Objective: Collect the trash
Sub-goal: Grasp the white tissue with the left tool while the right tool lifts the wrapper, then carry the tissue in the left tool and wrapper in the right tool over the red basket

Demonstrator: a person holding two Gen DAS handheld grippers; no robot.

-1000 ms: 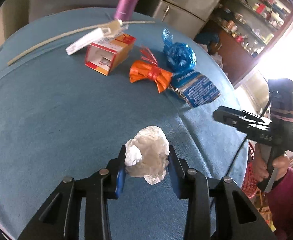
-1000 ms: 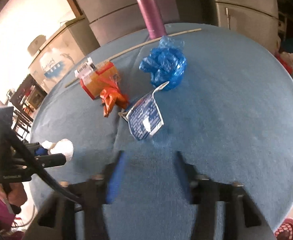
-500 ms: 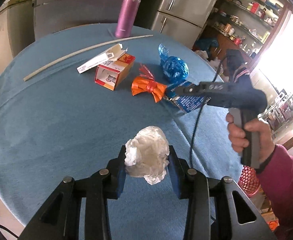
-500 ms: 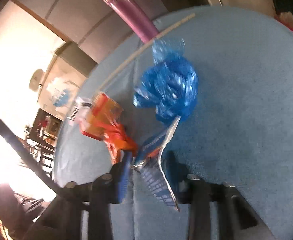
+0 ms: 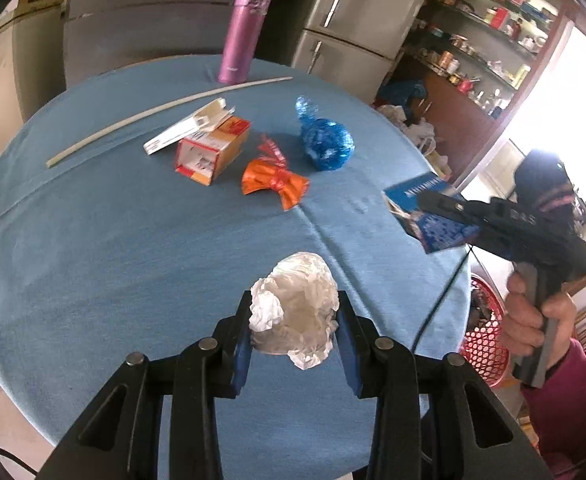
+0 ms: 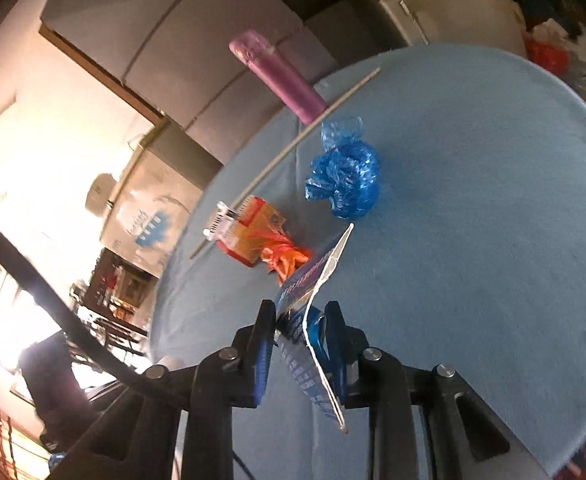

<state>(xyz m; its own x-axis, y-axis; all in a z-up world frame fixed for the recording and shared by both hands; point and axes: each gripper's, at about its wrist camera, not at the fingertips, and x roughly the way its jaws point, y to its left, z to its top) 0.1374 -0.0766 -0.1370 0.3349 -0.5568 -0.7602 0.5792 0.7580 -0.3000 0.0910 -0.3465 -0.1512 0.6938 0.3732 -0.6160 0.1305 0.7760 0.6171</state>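
Left hand-held gripper (image 5: 295,334): pads pinching a crumpled white wad (image 5: 297,312), low centre of the left wrist view, held above the blue-covered counter (image 5: 113,248).

Right hand-held gripper (image 6: 301,344): jaws pressed together on a blue foil packet (image 6: 313,300), which stands on edge between the pads; in the left wrist view it is at the right of frame, clear of the counter.

On the counter, upper half of the left wrist view: orange wrapper (image 5: 273,179) at centre, crumpled blue bag (image 5: 325,142) to its right, open carton (image 5: 209,148) to its left, pale stick (image 5: 165,106) and purple flask (image 5: 243,34) behind. Red mesh basket (image 5: 487,340) at lower right, beyond the counter's edge.
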